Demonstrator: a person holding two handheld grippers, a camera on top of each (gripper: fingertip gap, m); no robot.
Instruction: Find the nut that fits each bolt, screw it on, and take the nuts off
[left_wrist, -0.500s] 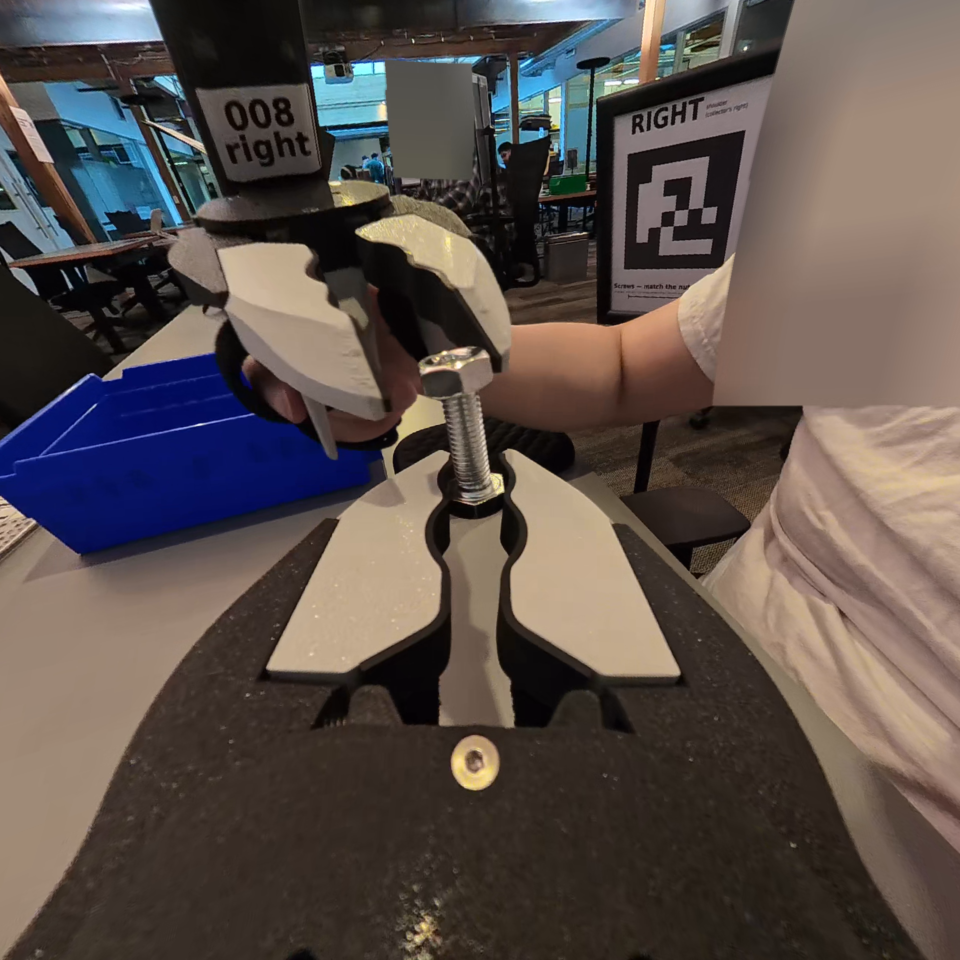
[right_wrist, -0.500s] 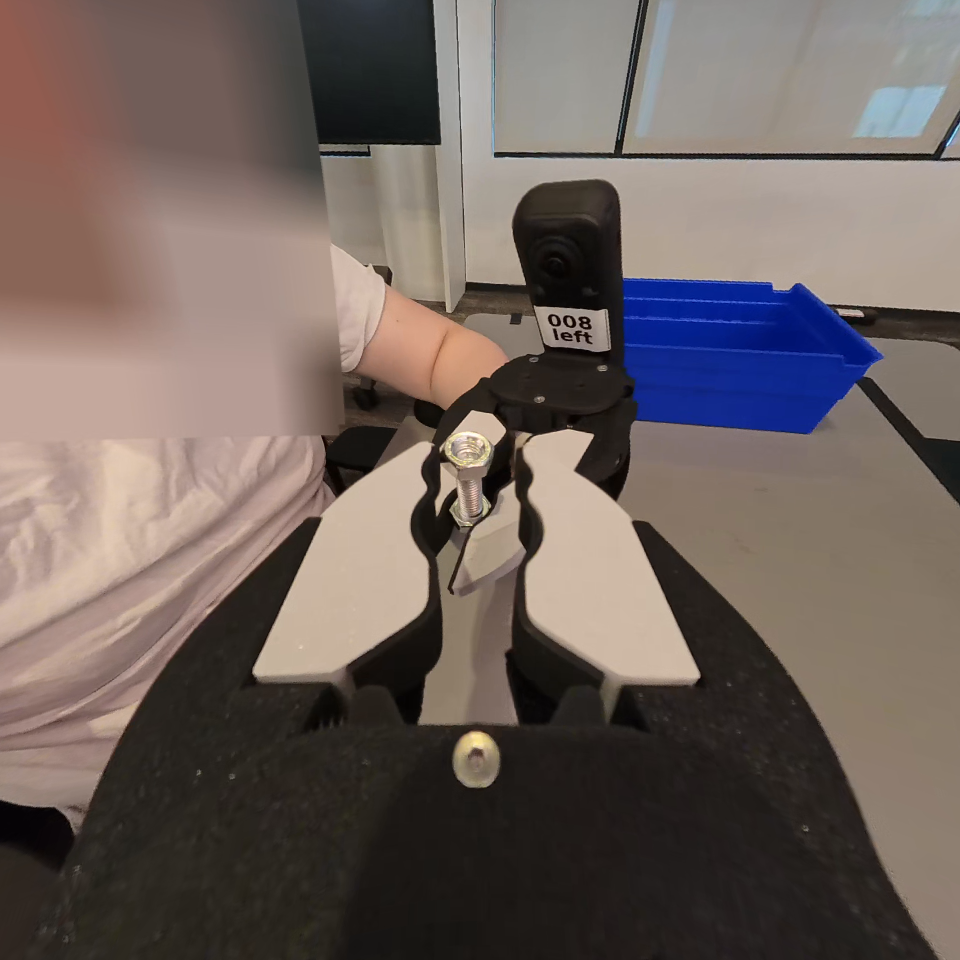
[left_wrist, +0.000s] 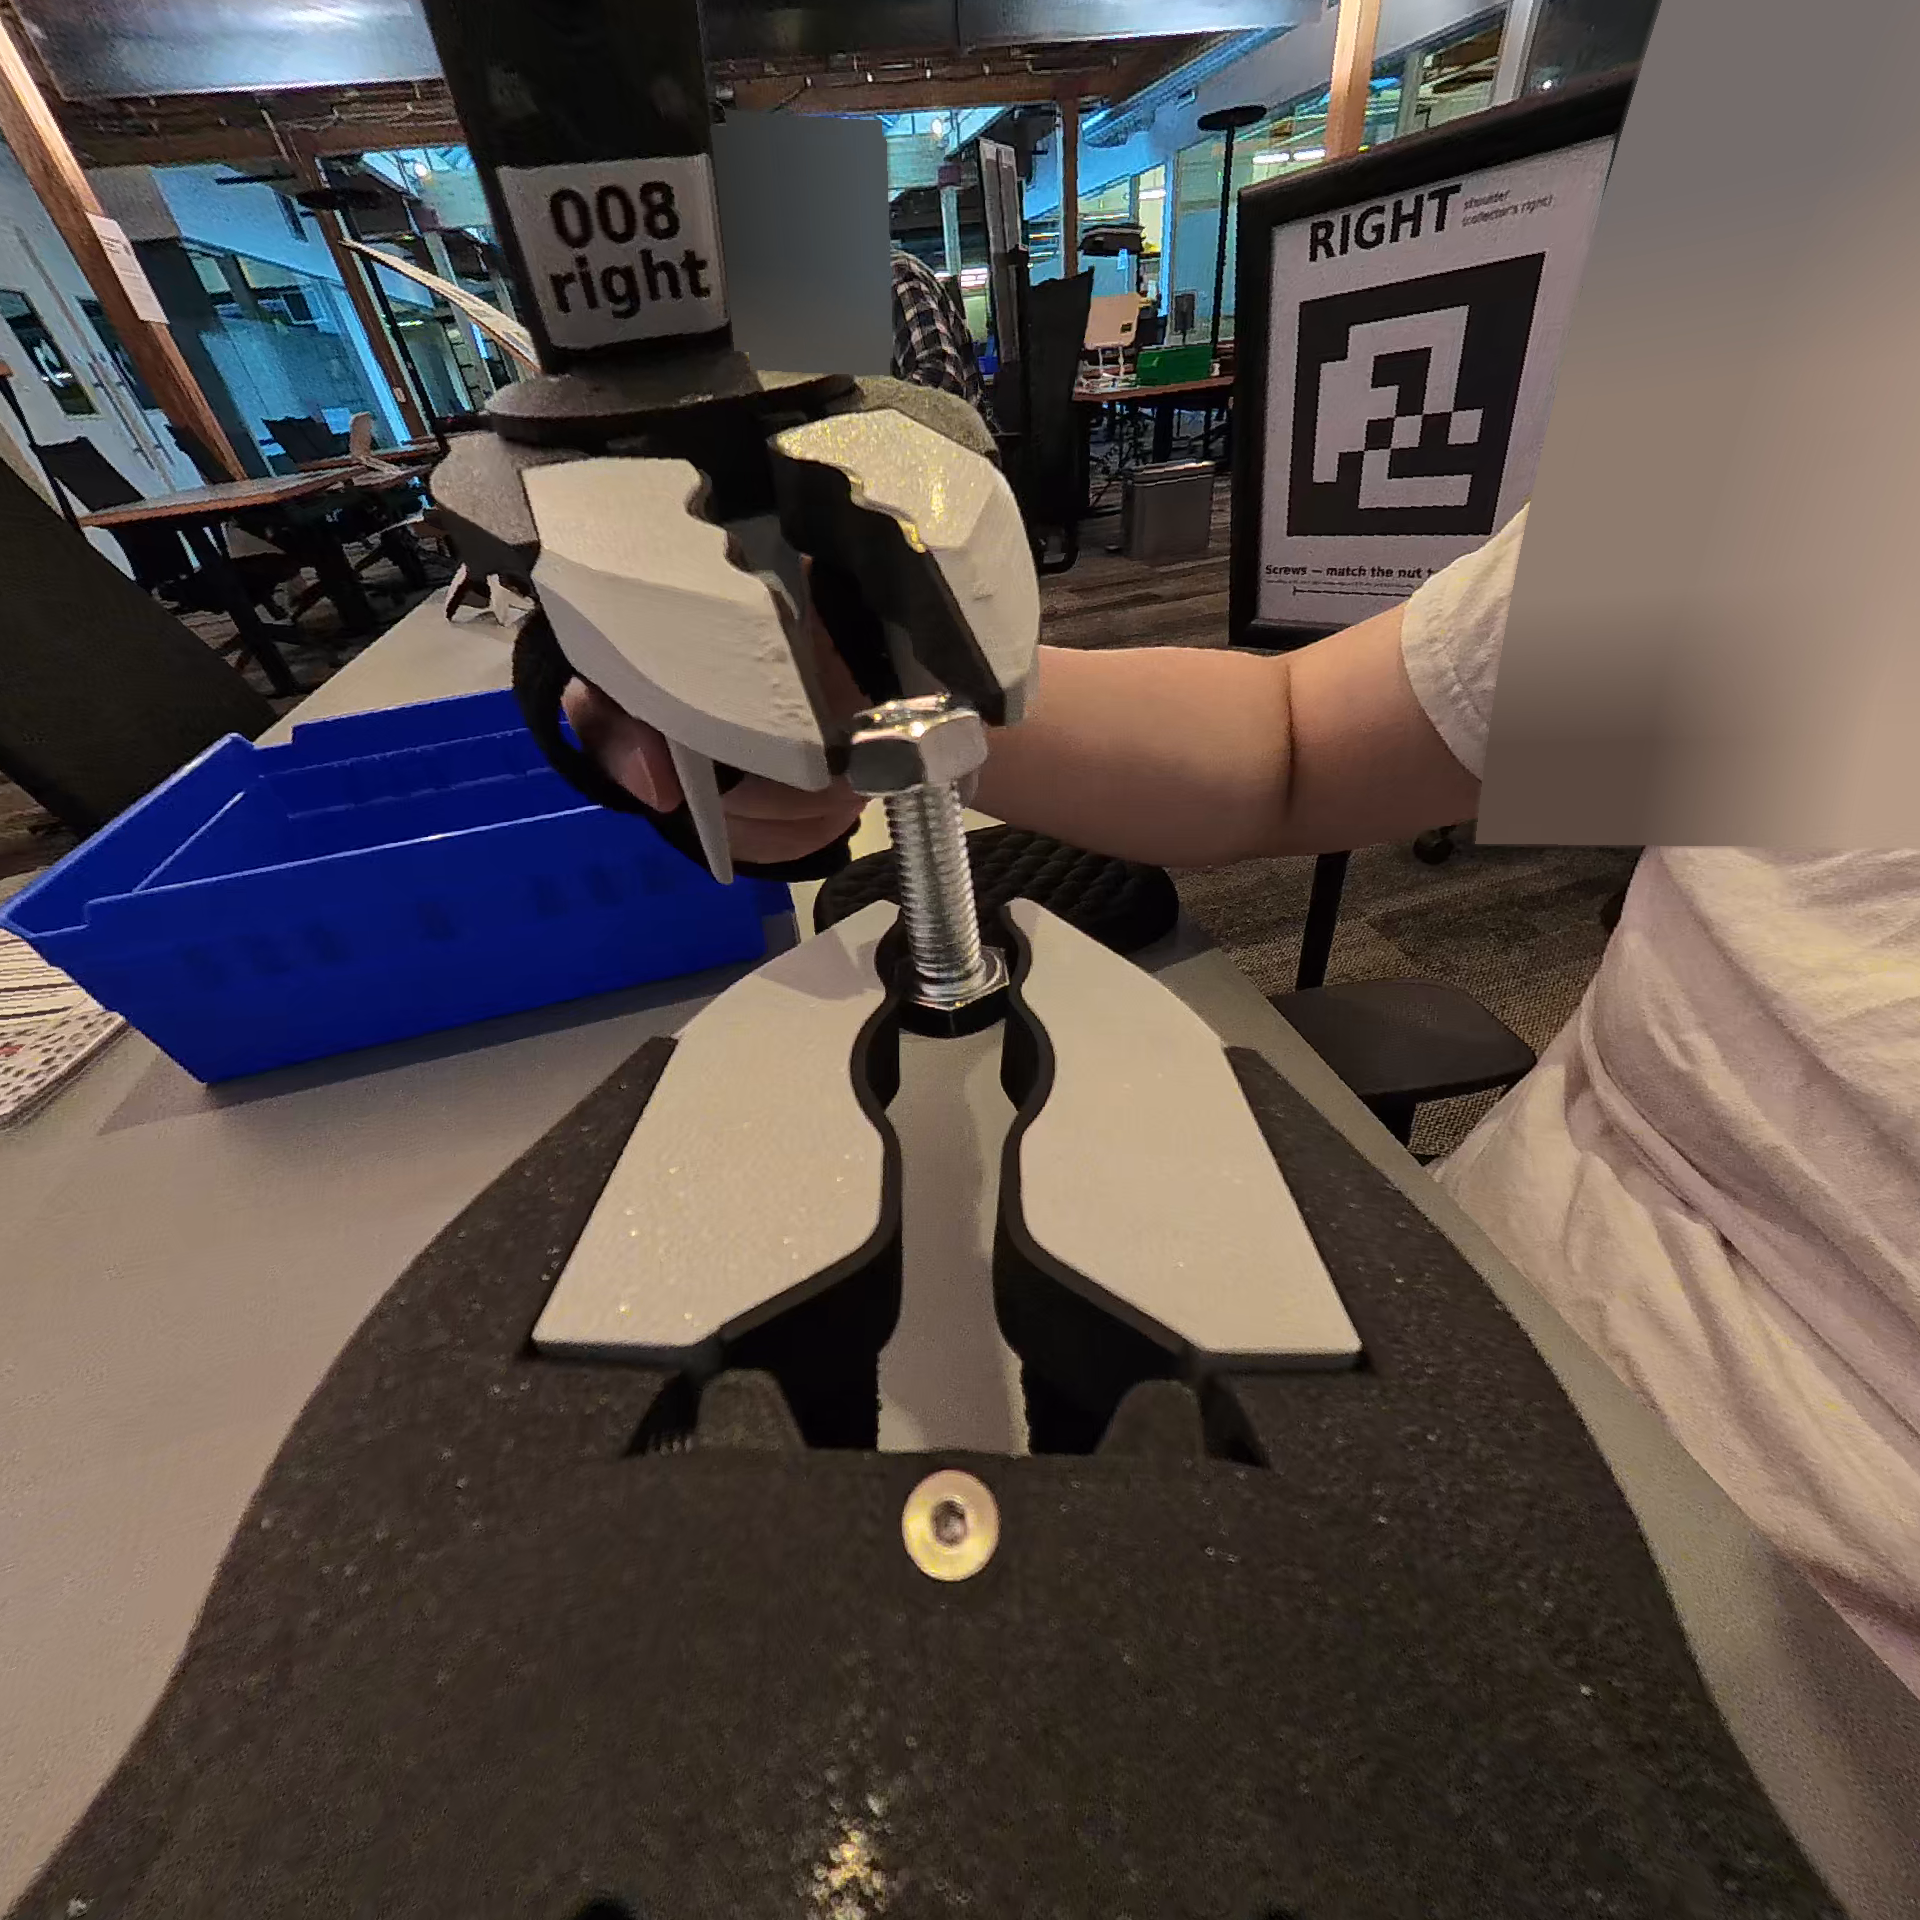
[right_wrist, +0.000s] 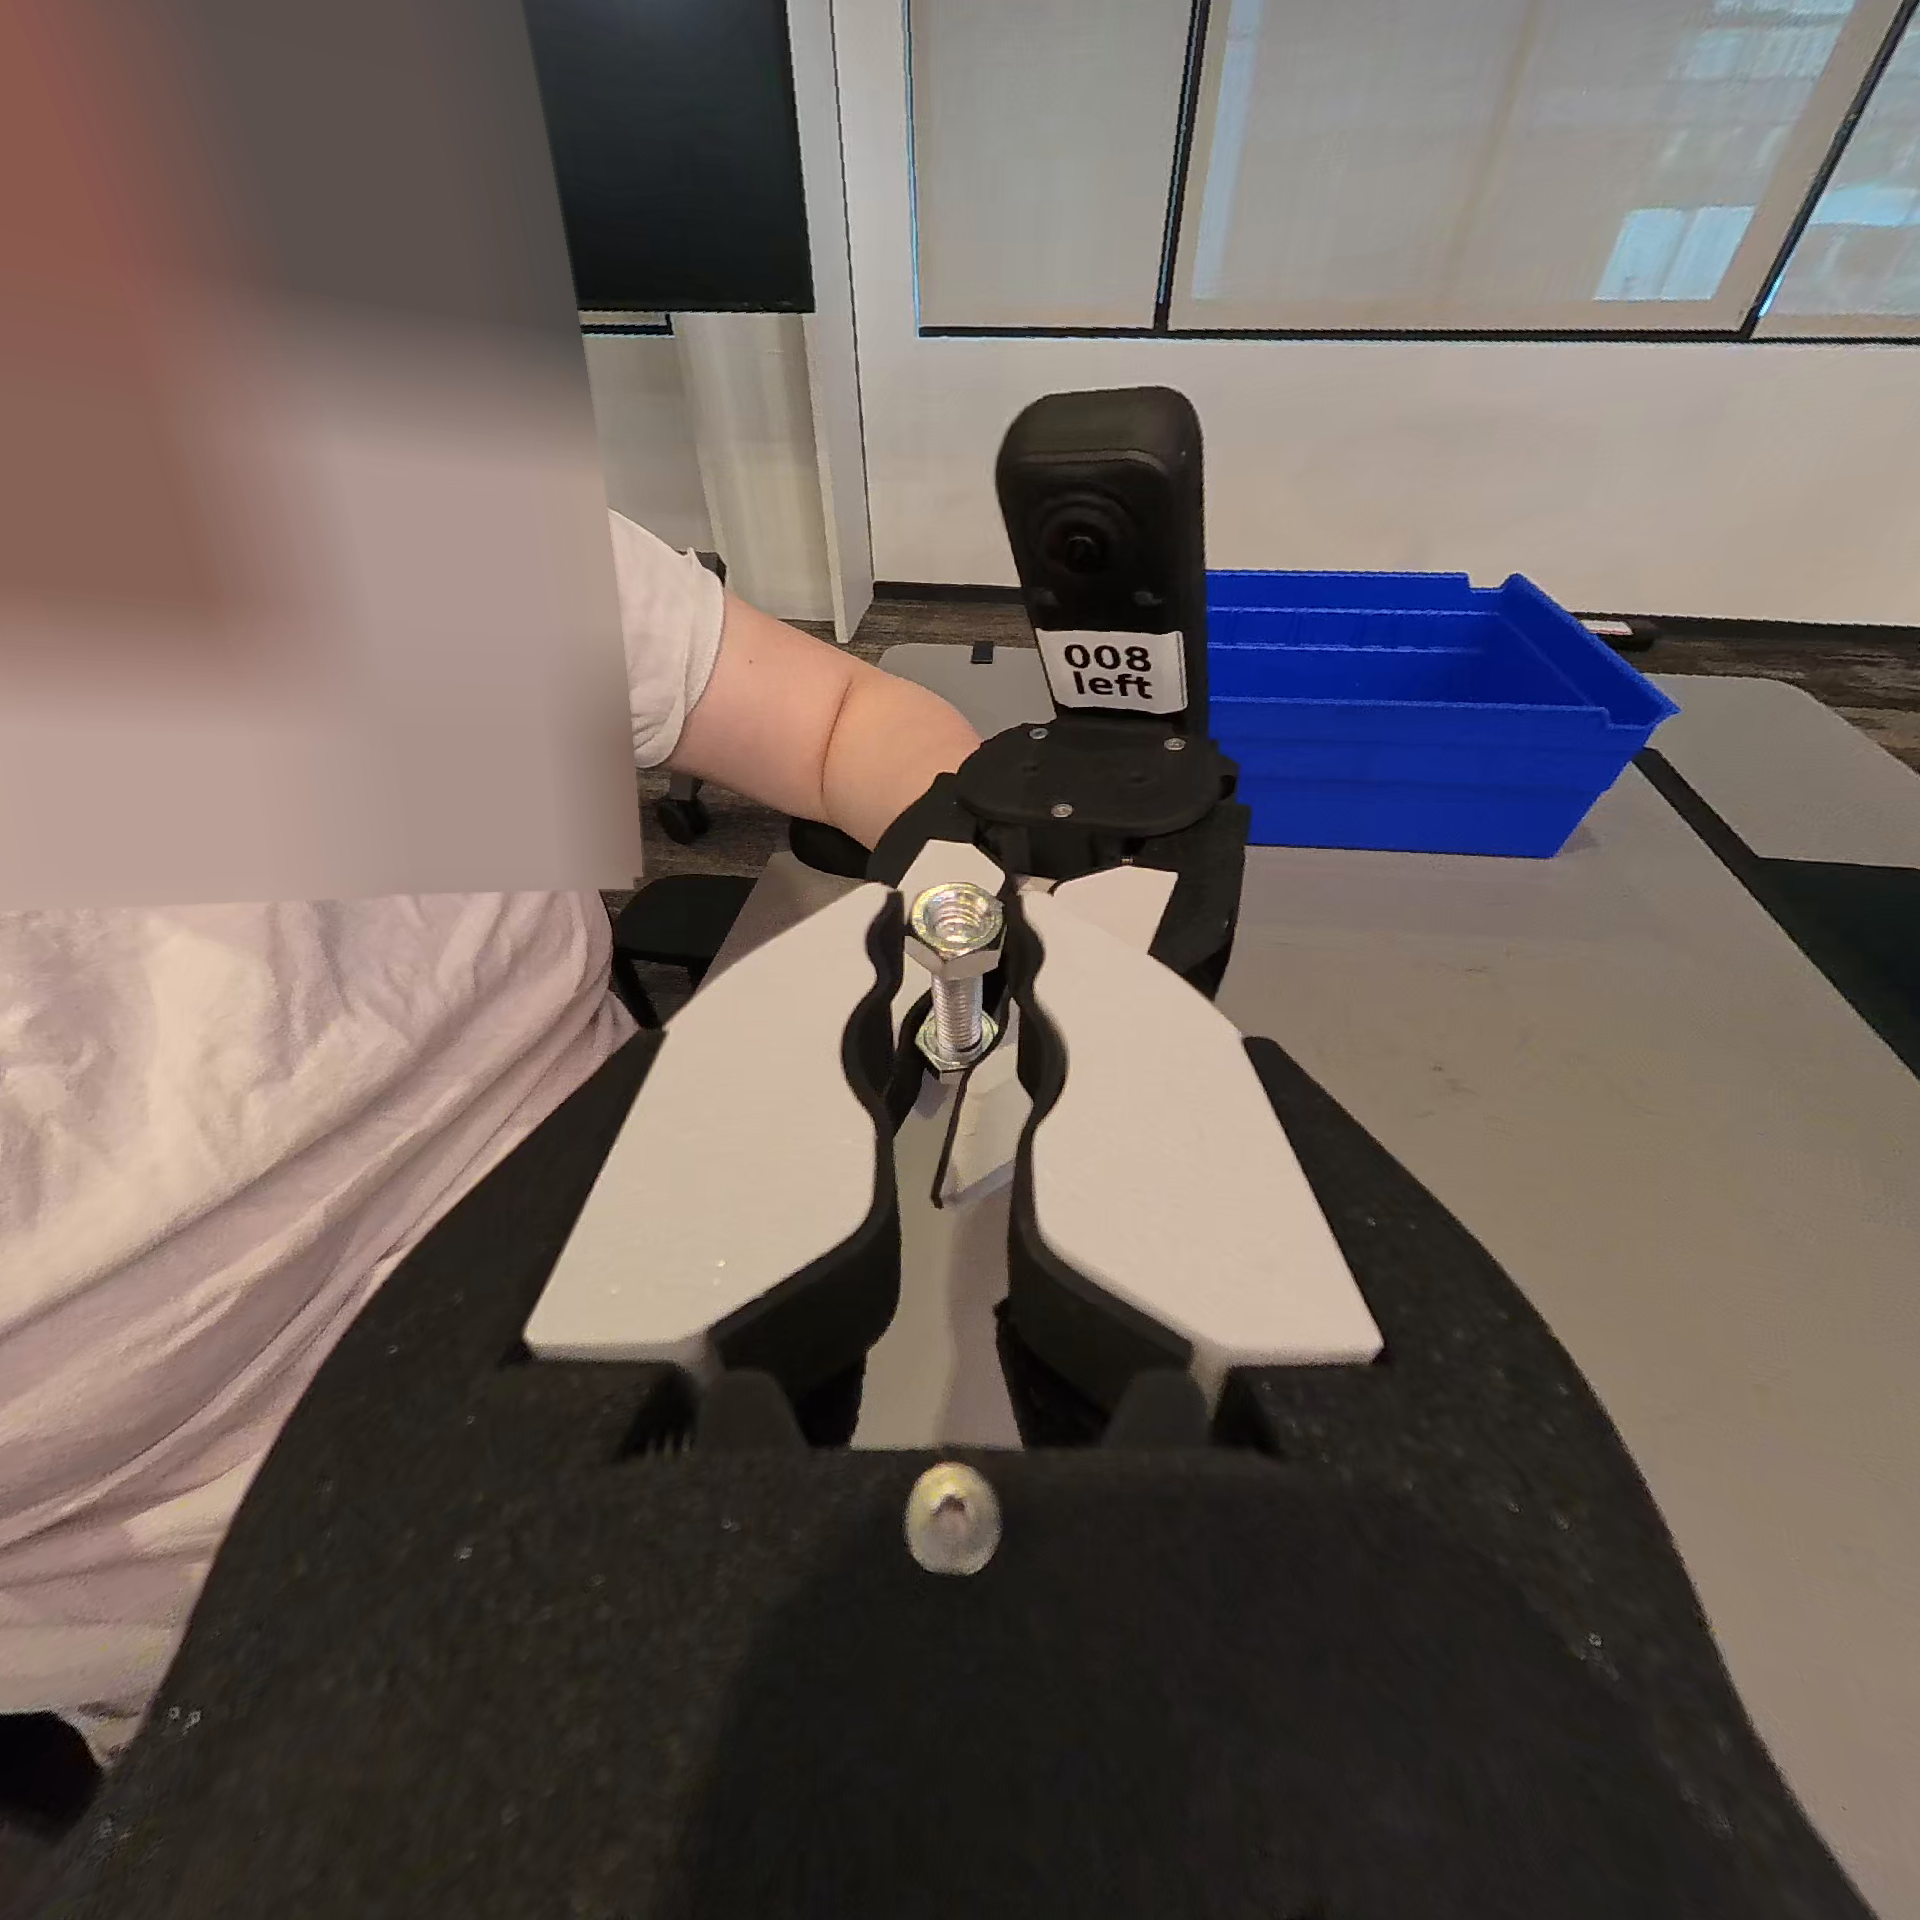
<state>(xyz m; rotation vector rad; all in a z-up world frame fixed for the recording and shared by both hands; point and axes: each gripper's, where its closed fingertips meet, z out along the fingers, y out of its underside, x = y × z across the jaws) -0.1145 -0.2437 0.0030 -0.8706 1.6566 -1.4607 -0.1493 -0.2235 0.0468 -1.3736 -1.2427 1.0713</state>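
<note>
Left tongs (left_wrist: 951, 971) pinching nut (left_wrist: 951, 985), right tongs (right_wrist: 951, 925) pinching bolt (left_wrist: 928, 831) head, above table edge (left_wrist: 1340, 1049)

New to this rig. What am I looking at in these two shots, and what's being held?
There is no robot here. A person holds a handheld two-finger gripper in each hand, and each gripper carries a wide-angle camera looking forward along its own fingers. So one picture looks out from the left gripper and the other from the right gripper, and each also shows the other gripper facing it.

They share one silver bolt. The right gripper pinches its hex head from above, while the left gripper is closed on the nut at the lower end of the thread.

A blue bin sits on the grey table; what it holds is not visible.
</note>
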